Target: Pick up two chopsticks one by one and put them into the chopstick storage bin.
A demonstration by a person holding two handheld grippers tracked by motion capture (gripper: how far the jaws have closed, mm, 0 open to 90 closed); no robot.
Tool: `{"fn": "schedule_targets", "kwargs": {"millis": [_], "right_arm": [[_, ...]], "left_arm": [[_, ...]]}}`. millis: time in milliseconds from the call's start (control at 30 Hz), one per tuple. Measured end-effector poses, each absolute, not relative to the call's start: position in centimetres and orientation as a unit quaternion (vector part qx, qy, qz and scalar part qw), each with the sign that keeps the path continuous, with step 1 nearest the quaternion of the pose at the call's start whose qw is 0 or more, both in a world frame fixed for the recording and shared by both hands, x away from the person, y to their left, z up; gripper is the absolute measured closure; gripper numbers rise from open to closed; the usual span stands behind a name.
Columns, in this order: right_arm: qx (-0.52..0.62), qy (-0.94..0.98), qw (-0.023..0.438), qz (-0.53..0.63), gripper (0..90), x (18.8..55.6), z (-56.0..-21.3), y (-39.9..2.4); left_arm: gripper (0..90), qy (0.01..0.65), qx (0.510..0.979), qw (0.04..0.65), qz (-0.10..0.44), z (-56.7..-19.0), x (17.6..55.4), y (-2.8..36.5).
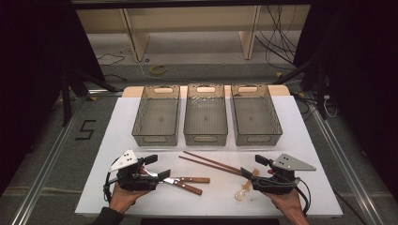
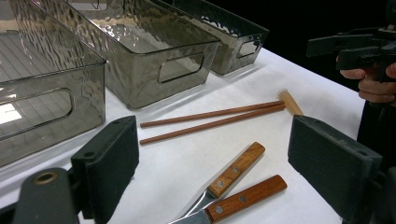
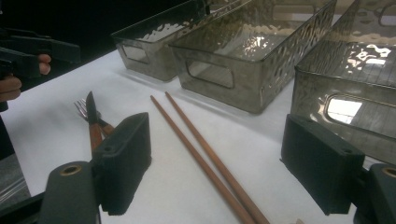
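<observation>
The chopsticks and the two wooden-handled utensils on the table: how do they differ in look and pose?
The chopsticks are thin plain rods, wood along their whole length; the wooden-handled utensils have flat riveted handles and metal ends. The chopsticks lie nearly parallel, in the middle before the bins; the wooden-handled utensils spread apart at the handles, beside the left gripper. Both pairs rest flat on the white table.

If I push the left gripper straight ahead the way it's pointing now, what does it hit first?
Probably the two wooden-handled utensils lying between the left gripper's open jaws, then the chopsticks beyond; depth is uncertain.
</observation>
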State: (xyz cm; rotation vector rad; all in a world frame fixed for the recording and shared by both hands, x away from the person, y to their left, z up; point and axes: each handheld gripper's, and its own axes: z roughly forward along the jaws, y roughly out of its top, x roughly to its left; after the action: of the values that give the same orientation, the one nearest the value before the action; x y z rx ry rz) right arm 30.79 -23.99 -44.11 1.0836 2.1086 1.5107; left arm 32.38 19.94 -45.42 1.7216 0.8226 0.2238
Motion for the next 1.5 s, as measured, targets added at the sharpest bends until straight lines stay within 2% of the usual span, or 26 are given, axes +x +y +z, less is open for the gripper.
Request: {"fn": "schedule_targets", "kwargs": {"millis": [600,1000,1200,1500], "right_arm": [[0.356,0.777,0.143,0.498,24.7,31.8,-42.9,-23.1],[0.307,0.842,0.114,0.43,27.3,34.9,-40.3,-20.3],[0.291,0.875,0.094,0.374,28.4,36.3,-40.2,-18.6],[0.247,0.924,0.067,0.283,39.6,37.7,-41.2,-15.8]], "left_arm": [[15.7,0.353,0.735,0.571,0.095,-45.5,32.5,19.9],[15.6,0.353,0.735,0.571,0.097,-45.5,32.5,20.0],[15.6,0.352,0.736,0.57,0.099,-45.5,32.5,20.0],[15.7,0.351,0.738,0.567,0.099,-45.5,32.5,19.9]]}}
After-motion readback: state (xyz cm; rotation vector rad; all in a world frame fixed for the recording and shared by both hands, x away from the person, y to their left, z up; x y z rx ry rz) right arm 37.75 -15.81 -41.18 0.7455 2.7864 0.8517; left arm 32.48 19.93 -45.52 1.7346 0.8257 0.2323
